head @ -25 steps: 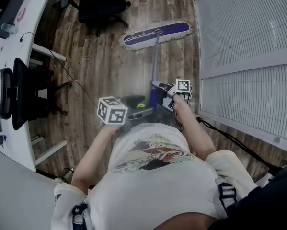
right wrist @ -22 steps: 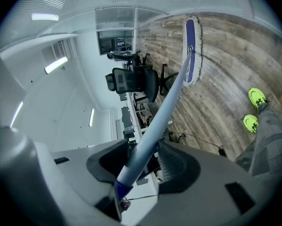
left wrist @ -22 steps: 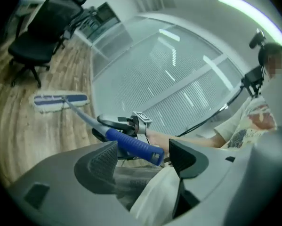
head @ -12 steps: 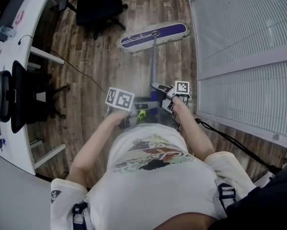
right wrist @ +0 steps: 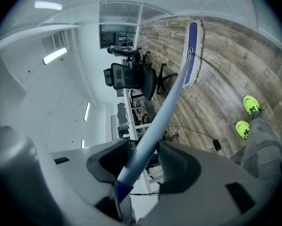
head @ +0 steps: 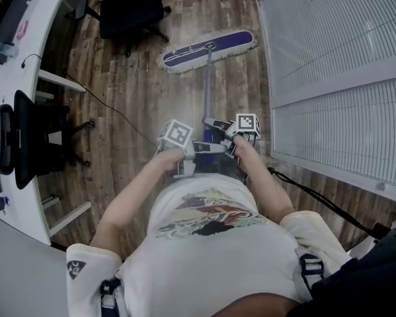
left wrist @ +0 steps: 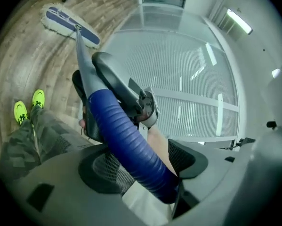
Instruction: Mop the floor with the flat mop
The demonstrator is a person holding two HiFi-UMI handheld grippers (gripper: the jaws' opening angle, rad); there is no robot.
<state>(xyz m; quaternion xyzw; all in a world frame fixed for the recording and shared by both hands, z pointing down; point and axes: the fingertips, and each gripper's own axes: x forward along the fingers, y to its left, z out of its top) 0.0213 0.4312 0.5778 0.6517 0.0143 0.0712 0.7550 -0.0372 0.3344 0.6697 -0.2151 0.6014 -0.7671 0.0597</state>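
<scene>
The flat mop's purple head (head: 207,47) with its white fringe lies on the wood floor ahead of me, also seen in the left gripper view (left wrist: 70,20) and the right gripper view (right wrist: 192,53). Its pale pole (head: 208,88) runs back to a blue ribbed grip (head: 214,148). My right gripper (head: 219,127) is shut on the pole (right wrist: 159,117) just above the grip, a pad on each side (right wrist: 143,161). From the left, my left gripper (head: 192,150) reaches to the blue grip (left wrist: 126,140), which lies between its wide jaws (left wrist: 145,155); the jaws stand open around it.
A glass wall with blinds (head: 330,78) runs along the right. On the left are a white desk (head: 26,51), a black office chair (head: 128,5), a second chair (head: 26,134) and a thin cable (head: 105,111) on the floor. My green shoes (left wrist: 28,109) stand below the handle.
My left gripper has swung right and rolled over, coming from beside my body onto the blue grip. The right gripper and the mop have stayed put.
</scene>
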